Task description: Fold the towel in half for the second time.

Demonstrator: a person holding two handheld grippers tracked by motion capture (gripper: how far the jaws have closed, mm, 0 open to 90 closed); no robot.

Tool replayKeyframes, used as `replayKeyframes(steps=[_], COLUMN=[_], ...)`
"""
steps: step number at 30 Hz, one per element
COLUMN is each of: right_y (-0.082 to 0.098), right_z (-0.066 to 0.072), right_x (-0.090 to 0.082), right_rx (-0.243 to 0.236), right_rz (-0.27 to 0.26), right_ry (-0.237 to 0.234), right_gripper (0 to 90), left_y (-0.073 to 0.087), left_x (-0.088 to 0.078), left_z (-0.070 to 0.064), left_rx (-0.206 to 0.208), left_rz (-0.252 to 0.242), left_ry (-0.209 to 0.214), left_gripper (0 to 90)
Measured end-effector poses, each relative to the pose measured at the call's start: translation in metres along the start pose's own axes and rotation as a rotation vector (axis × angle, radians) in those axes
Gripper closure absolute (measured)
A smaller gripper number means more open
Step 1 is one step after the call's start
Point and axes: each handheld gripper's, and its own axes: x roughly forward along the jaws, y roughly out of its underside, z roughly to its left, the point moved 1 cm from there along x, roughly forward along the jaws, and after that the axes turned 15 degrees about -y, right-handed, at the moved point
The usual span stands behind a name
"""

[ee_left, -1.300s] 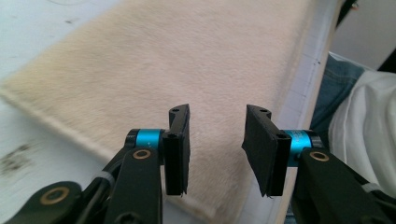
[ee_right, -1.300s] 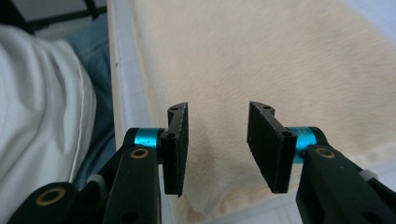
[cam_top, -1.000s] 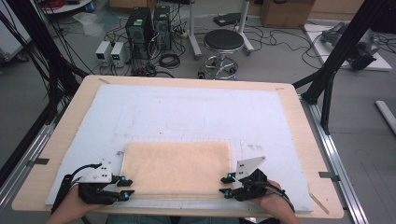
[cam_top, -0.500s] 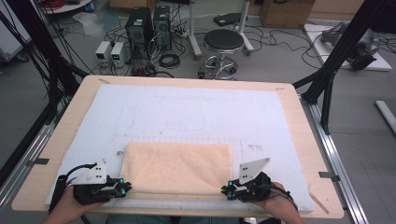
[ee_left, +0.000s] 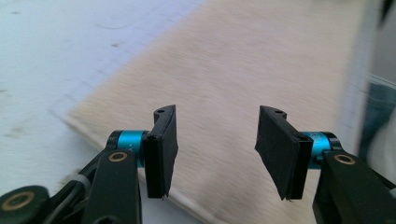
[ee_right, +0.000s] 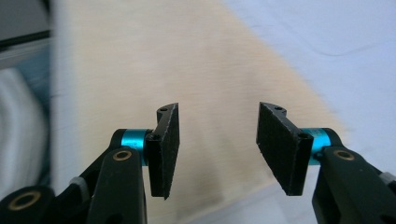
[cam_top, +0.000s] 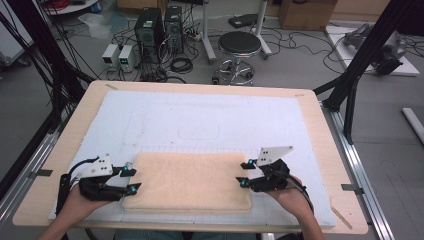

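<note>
Lower frame: left gripper and right gripper flank the folded beige towel; jaws just opened, released, nothing between the pads.

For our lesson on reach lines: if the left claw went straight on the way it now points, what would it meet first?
Probably the tan towel: the left claw, its jaws just opened with nothing between them, points over its near edge. Height above it is unclear.
</note>
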Motion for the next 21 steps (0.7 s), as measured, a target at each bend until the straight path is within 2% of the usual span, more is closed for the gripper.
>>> replayKeyframes(steps=[4,7,9,11,13,15,18,20,21], right_y=[-0.006,-0.01,-0.012,-0.01,-0.006,-0.003,0.003,0.008,0.011], right_z=[-0.024,-0.041,-0.052,-0.06,-0.068,-0.073,-0.075,-0.077,-0.079], right_x=[0.002,0.005,0.009,0.014,0.02,0.024,0.029,0.032,0.032], right_rx=[0.037,0.066,0.089,0.101,0.131,0.138,0.153,0.173,0.199], right_rz=[0.008,-0.01,-0.026,-0.012,-0.001,0.021,0.049,0.057,0.05], right_ry=[0.085,0.092,0.079,0.078,0.062,0.05,0.012,-0.006,-0.03], right_gripper=[49.3,48.8,48.1,46.8,45.0,45.5,49.9,49.9,50.2], left_y=[-0.008,-0.015,-0.018,-0.017,-0.015,-0.011,-0.006,-0.004,-0.003], left_x=[0.018,0.031,0.04,0.048,0.055,0.061,0.068,0.071,0.072], left_z=[0.013,0.021,0.026,0.032,0.036,0.042,0.049,0.051,0.051], left_rx=[-0.041,-0.051,-0.053,-0.079,-0.089,-0.113,-0.179,-0.187,-0.188], left_rz=[0.001,0.001,0.004,0.003,0.02,0.05,0.076,0.098,0.103], left_ry=[-0.065,-0.132,-0.171,-0.183,-0.202,-0.195,-0.146,-0.133,-0.134], left_gripper=[46.4,44.9,43.4,42.5,42.5,42.5,42.4,42.1,41.2])
